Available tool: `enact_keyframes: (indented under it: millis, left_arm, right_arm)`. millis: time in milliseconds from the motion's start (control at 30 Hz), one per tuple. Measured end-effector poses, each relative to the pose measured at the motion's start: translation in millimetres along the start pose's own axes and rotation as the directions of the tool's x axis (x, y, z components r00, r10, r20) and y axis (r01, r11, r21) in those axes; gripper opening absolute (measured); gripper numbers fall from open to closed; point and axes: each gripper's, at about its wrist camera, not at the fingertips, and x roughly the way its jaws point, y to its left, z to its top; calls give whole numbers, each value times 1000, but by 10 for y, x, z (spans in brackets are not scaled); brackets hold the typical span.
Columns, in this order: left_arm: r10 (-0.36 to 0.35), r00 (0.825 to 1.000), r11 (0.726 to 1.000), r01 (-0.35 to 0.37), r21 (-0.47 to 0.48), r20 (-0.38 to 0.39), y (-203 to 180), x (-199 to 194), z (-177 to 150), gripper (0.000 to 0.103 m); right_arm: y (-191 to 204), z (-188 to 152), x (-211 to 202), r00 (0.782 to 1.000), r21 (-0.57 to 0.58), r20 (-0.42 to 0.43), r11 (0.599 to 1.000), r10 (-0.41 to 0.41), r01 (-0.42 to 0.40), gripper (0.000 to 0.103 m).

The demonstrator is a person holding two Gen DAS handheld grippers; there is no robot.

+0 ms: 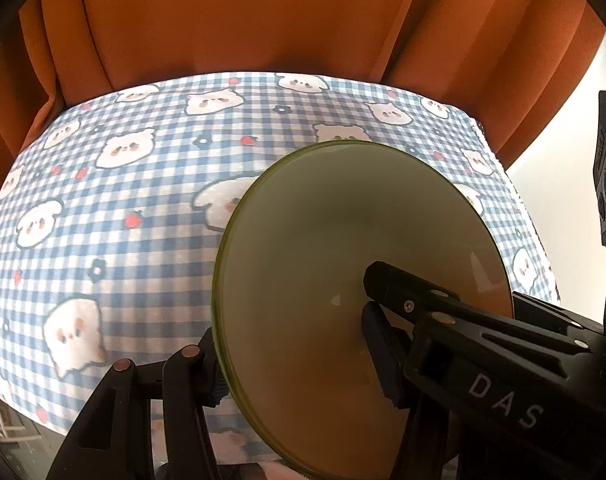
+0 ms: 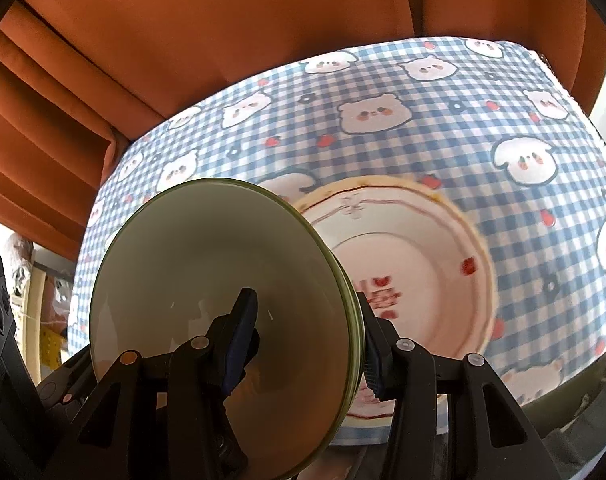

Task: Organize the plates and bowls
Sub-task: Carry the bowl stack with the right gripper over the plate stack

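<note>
From the left wrist view, the left gripper (image 1: 295,364) had its two fingers clamped across the wall of a green bowl (image 1: 323,240), one finger (image 1: 383,344) pressed inside the pale interior and the other outside against the rim at the bowl's lower left. The bowl was held above the table, tilted so that its open mouth faced the camera, with its rim reaching toward the table's right edge. Beneath it spread a blue-and-white checked tablecloth (image 1: 123,200) printed with white cartoon animals and small red fruit (the far edge of the cloth met an orange curtain (image 1: 243,12)). At the right border of the picture a dark part of the other gripper showed.

From the right wrist view, the right gripper (image 2: 307,340) likewise held the green bowl (image 2: 207,260) by its wall: one blue-padded finger (image 2: 241,340) sat inside the bowl and the other pressed on the outside of the rim on the right. The bowl hung tilted over the near left part of the table. Behind and to its right, a white plate (image 2: 423,256) with a red-lined rim and small red decorations lay flat on the tablecloth (image 2: 423,128), close to the near edge, partly hidden by the bowl. The orange curtain (image 2: 223,20) hung beyond the far edge.
</note>
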Motion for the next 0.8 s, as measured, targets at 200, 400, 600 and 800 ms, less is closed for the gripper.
enact_keyframes:
  millis: [200,400,600,800]
  left_arm:
    - [2,1000,999,-2,-52,-10,-194,175,-17,58]
    - [-3,1000,996,0,-94,-31,-297,354,-19,58]
    - [3,1000,995,-6,-102,-31,-354,438,17,57]
    - [16,999,997,-19,-76,-37,-404,497,97,56]
  right_arm:
    - [-266,62,26,1000,-43,-28,999,-5,3,51]
    - [-449,99,112,998,-74,-64,997,-16,11,51]
    - [-535,155,201,996,-93,-81,995,-27,20,51]
    - [-583,239,240,997,-91,-76,996,-31,24,51]
